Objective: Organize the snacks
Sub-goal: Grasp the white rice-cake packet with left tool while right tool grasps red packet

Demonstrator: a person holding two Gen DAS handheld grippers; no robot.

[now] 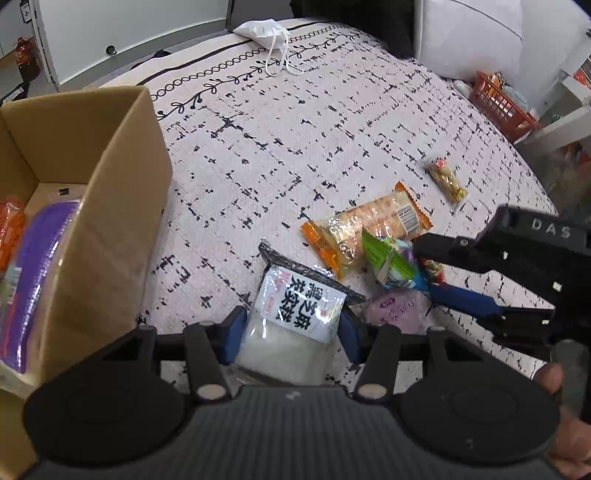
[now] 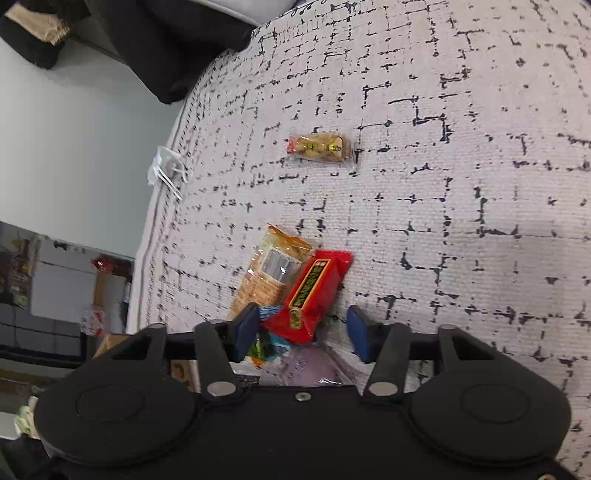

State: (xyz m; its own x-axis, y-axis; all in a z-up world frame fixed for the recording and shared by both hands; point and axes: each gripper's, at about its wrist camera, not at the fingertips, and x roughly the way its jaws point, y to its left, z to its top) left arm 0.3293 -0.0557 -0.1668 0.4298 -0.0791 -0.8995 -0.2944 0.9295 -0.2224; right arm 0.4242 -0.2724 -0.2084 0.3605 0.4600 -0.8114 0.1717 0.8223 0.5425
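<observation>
My left gripper (image 1: 291, 332) is shut on a clear packet of white snacks with a black-lettered label (image 1: 295, 314), held just above the bed beside the cardboard box (image 1: 110, 206). The box holds a purple pack (image 1: 33, 273) and an orange pack (image 1: 9, 229). My right gripper (image 2: 303, 332) is open around a red snack packet (image 2: 314, 291) in a small pile; it also shows in the left wrist view (image 1: 436, 273). An orange cracker pack (image 1: 369, 229), a green-and-blue packet (image 1: 391, 258) and a pale purple packet (image 1: 395, 310) lie in the pile. A small peanut packet (image 2: 321, 147) lies apart.
The snacks lie on a pink bedspread (image 1: 295, 140) with black dashes. A white drawstring bag (image 1: 266, 31) lies at the far end. A white pillow (image 1: 469, 33) and an orange basket (image 1: 502, 103) sit beyond the bed's right side.
</observation>
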